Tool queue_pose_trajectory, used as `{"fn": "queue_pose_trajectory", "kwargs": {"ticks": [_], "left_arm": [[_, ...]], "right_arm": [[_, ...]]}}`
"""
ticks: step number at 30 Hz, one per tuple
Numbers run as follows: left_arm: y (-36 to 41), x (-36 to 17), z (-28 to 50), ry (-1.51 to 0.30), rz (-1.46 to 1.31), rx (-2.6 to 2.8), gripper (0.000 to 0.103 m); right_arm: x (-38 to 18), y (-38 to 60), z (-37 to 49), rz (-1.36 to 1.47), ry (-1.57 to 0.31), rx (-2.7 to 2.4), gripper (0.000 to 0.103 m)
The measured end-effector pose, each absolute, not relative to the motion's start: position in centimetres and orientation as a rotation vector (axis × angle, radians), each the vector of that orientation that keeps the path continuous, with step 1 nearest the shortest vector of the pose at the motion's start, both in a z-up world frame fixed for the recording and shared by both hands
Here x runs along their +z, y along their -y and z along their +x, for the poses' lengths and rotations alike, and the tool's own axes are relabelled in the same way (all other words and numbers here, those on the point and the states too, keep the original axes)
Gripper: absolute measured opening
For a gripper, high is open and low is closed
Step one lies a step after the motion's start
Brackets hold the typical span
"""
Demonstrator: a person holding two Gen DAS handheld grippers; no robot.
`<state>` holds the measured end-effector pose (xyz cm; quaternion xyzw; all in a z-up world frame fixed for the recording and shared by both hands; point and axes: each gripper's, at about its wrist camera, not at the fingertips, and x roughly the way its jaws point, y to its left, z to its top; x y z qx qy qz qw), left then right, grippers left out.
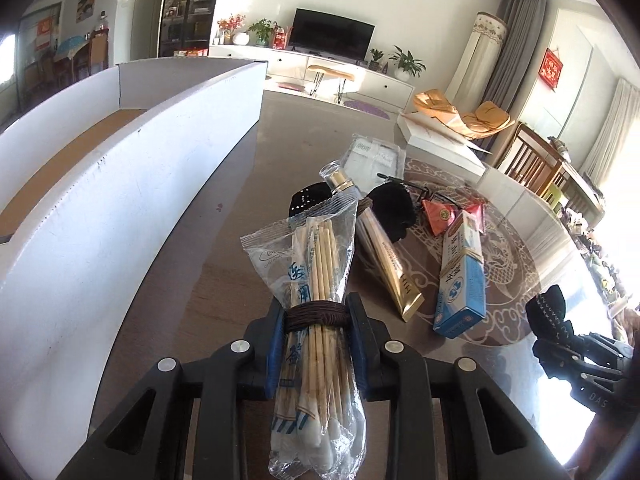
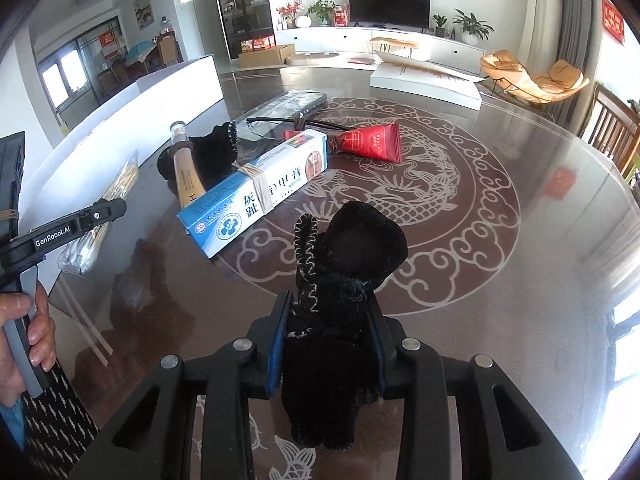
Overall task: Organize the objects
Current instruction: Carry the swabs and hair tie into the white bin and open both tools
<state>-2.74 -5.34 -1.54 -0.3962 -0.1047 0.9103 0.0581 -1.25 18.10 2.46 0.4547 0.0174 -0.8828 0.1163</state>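
A round, dark, glossy table (image 2: 500,220) with a pale dragon pattern fills both wrist views in a sunlit living room. The left gripper (image 1: 316,320) has its fingers closed narrow on a clear plastic packet of wooden-stick cotton swabs (image 1: 316,280), pinching it at the brown cord wound round its middle; the packet appears lifted clear of the tabletop. At about ten o'clock from it stands a long white open cardboard box (image 1: 132,184) with a brown floor, seemingly the place where things are to go; the part of its floor that shows holds nothing. The right gripper (image 2: 330,328) is clamped on a small black velvet drawstring pouch (image 2: 344,280), held above the table. Still lying loose at eleven to twelve o'clock from the pouch are a blue-and-white cardboard medicine box banded with elastic (image 2: 256,192), a gold tube with a clear cap (image 2: 186,168), a second black pouch (image 2: 216,152), a pair of dark-framed glasses (image 2: 280,124), a red triangular sachet (image 2: 372,144) and a flat clear plastic packet (image 2: 296,100). A person's hand (image 2: 28,328) grips the left tool's grey handle at nine o'clock. By this showing the sorting is at an early stage: two items are picked up, none visibly stowed, and about six remain on the table.
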Motion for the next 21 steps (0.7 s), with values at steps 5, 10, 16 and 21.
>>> {"fn": "queue_pose_trajectory", "kwargs": {"ticks": [5, 10, 16, 21], "left_arm": [[7.7, 2.7, 1.0, 0.444, -1.084, 2.757, 0.028], [15.1, 7.6, 1.7, 0.502, -1.022, 2.895, 0.028], [26.0, 8.8, 0.2, 0.487, -1.198, 3.098, 0.028], [30.6, 5.7, -1.8, 0.445, -1.453, 3.108, 0.033]], "right_arm": [[6.3, -13.6, -1.6, 1.207, -0.021, -2.508, 0.035], [12.2, -3.2, -3.0, 0.982, -0.045, -2.360, 0.035], [15.2, 11.1, -4.7, 0.837, -0.163, -2.199, 0.035], [12.2, 19.2, -7.3, 0.925, -0.252, -2.129, 0.048]]}}
